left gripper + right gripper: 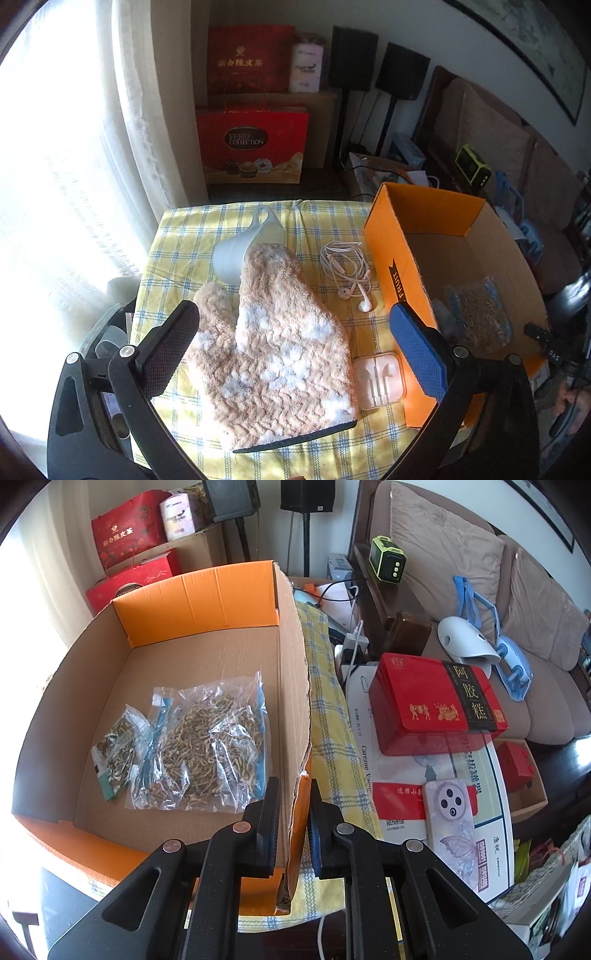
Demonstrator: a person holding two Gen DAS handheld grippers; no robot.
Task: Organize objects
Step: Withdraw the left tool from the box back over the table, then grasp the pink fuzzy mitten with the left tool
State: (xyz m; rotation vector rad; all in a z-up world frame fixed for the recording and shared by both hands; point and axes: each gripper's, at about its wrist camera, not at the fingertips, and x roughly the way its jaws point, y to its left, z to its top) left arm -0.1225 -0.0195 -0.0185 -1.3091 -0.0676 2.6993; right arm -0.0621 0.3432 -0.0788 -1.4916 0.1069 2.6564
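A fluffy beige and white mitten [273, 339] lies on the yellow checked cloth [177, 266]. My left gripper [295, 339] is open, its fingers either side of the mitten, just above it. A white cup [243, 247] lies on its side behind the mitten. Tangled white earphones [347, 269] and a clear earphone case [378, 380] lie beside the orange cardboard box [391, 258]. In the right wrist view my right gripper [293, 805] straddles the box's right wall [295, 701], nearly closed on it. Two bags of dried herbs [207, 746] lie in the box.
A red tin [436, 701] and a phone [454, 819] lie on a table right of the box. A sofa [461, 572] stands behind. Red gift boxes [251, 144] and speakers [354, 59] stand beyond the cloth. A bright curtained window [74, 184] is at the left.
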